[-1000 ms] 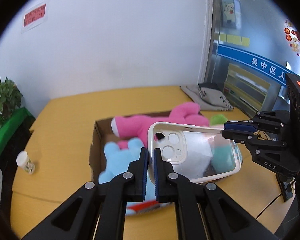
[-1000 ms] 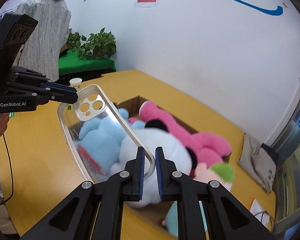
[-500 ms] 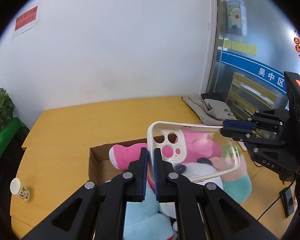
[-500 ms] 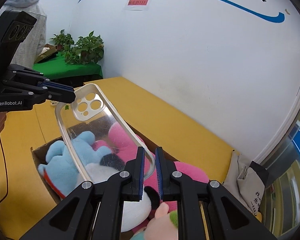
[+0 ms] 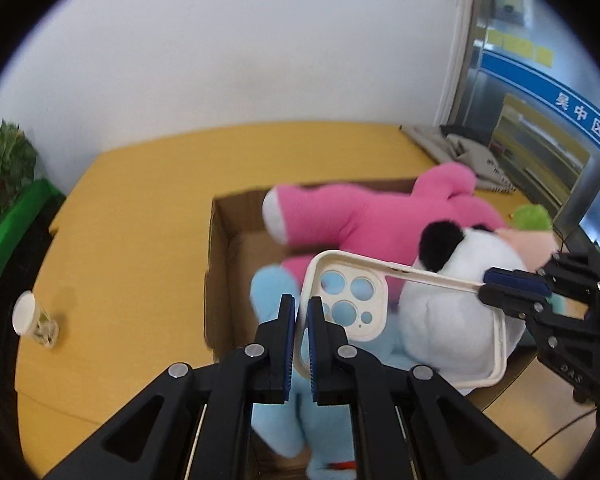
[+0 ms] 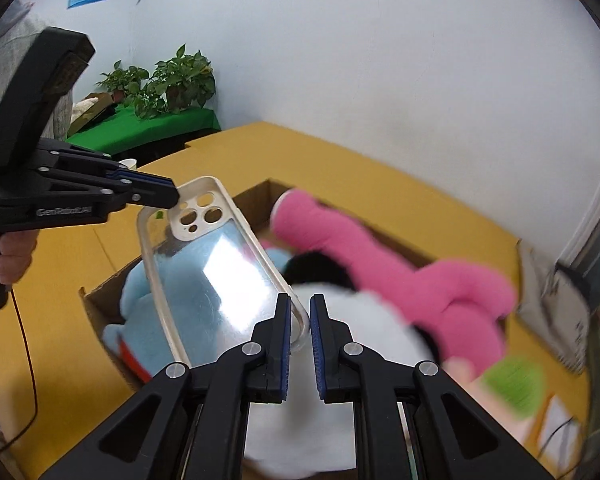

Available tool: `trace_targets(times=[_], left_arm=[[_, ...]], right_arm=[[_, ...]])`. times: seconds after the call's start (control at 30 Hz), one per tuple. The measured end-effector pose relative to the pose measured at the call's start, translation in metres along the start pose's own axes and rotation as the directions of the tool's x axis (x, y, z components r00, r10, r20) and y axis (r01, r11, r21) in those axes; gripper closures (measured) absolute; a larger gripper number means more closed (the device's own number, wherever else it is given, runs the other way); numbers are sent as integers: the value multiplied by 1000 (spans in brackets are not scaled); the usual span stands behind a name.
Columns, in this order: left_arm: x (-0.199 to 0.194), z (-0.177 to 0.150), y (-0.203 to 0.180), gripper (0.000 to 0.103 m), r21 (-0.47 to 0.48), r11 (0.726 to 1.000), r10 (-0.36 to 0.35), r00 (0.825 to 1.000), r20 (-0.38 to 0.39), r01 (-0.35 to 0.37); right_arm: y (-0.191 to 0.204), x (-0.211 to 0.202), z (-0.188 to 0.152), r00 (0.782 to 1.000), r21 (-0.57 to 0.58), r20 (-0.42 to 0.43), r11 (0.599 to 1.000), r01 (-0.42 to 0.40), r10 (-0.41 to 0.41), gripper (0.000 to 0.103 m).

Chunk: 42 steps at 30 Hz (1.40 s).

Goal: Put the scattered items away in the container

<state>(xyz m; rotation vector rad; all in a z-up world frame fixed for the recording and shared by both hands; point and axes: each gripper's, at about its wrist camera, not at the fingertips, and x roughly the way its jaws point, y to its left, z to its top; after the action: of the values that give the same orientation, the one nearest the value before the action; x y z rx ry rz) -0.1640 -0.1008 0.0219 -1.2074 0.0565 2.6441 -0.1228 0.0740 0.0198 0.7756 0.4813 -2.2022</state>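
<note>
Left tool (image 5: 303,320) pinches the phone case (image 5: 352,308) at its camera-hole end; right tool (image 6: 300,322) pinches the opposite end, its tips showing at 3 o'clock in the left view. The case hangs over the box (image 5: 220,264) of plush toys (image 5: 380,220) on the yellow surface (image 5: 140,216); a cup (image 5: 30,316) at 9 o'clock

Plush toys (image 5: 380,224) in box (image 5: 220,264)

Black tongs (image 5: 298,320), blue pads (image 6: 286,340), silver screws.

Yellow table (image 5: 148,216) bears cardboard box (image 5: 220,264), paper cup (image 5: 32,318)
</note>
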Motion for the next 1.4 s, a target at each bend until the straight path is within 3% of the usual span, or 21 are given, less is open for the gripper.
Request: trace_targets(times=[0.17,0.33,0.53,0.6,0.63,0.7,0.73,0.77,0.93,1.0,1.17,1.4], left_arm=[[25,-16,9,97,-23,1000,4,998,-55,-5],[28,-15,18,95,-33,999,19,999,-48,-21],[31,-6,17,91,-6,1000,23,999,-28,-24],[27,-6,16,84,-4,1000,6,1000,-7,-6],[25,-6,16,81,-7,1000,-12,1000,-1,12],[18,-6,18,61,-21,999,-25,1000,16,26],[14,-6,19,55,-30,999,-15,1000,27,16],[7,-6,22,48,-45,999,-5,999,49,7],[-39,-8,34,35,-132,991,56,989,139,-37],[-61,-13,37,26,-168,985,76,981,179,-46],[-112,-34,28,24,-234,968,145,957,250,-86],[-133,-75,-28,24,-180,980,130,964,233,-89]], right_arm=[[21,9,-12,999,89,7,995,41,-42,93],[50,11,-15,995,75,-11,992,103,-103,93],[63,28,-27,992,90,-62,990,112,-107,93],[63,29,-28,992,99,-66,988,116,-110,93],[62,28,-28,992,105,-67,987,118,-111,89],[60,24,-30,992,116,-64,987,114,-107,62],[59,20,-31,994,123,-59,987,101,-95,46],[60,16,-32,995,123,-53,988,95,-89,36],[66,-18,-35,990,102,-2,985,142,-143,14],[66,-35,-36,988,109,25,982,151,-155,11],[64,-76,-37,979,119,92,979,168,-179,6],[66,-107,-59,979,123,101,979,162,-175,4]])
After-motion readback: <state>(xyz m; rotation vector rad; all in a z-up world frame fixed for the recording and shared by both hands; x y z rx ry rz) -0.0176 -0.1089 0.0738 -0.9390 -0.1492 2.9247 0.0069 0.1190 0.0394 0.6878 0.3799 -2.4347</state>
